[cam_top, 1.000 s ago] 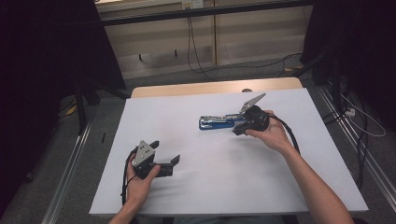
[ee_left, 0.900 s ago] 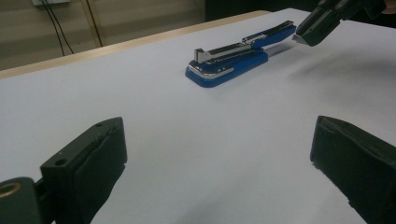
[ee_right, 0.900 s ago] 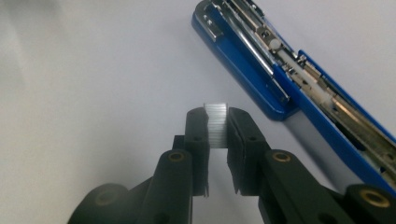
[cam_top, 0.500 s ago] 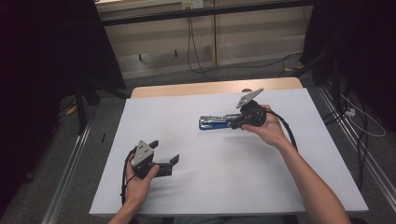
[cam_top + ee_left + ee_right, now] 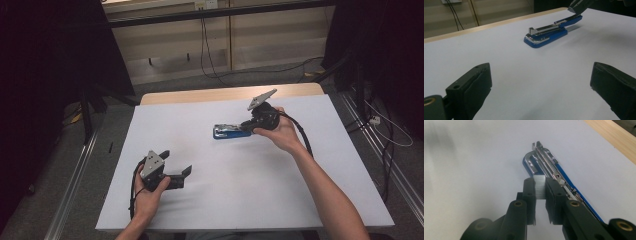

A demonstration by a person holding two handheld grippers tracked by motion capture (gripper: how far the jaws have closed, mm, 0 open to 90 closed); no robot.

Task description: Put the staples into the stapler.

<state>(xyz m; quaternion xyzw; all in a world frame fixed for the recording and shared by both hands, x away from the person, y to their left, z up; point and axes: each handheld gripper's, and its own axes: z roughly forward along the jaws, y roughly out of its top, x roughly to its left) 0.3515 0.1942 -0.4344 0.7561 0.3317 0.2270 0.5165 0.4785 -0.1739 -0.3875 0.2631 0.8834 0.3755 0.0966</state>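
Right gripper view shows the right gripper (image 5: 539,188) clamped on a silver strip of staples (image 5: 539,187), just above the open blue stapler (image 5: 544,163); the strip's lower part is hidden between the pads, and the stapler's rear end is cut off behind the jaws; in the high view the strip is too small to make out. Since a second ago the right gripper (image 5: 250,125) has drifted slightly up and away, its hold unchanged; the left gripper (image 5: 176,170) has stayed put near the front left of the white table (image 5: 225,200), jaws wide apart on nothing. The stapler (image 5: 231,131) lies mid-table, long axis left-right, its nose pointing left.
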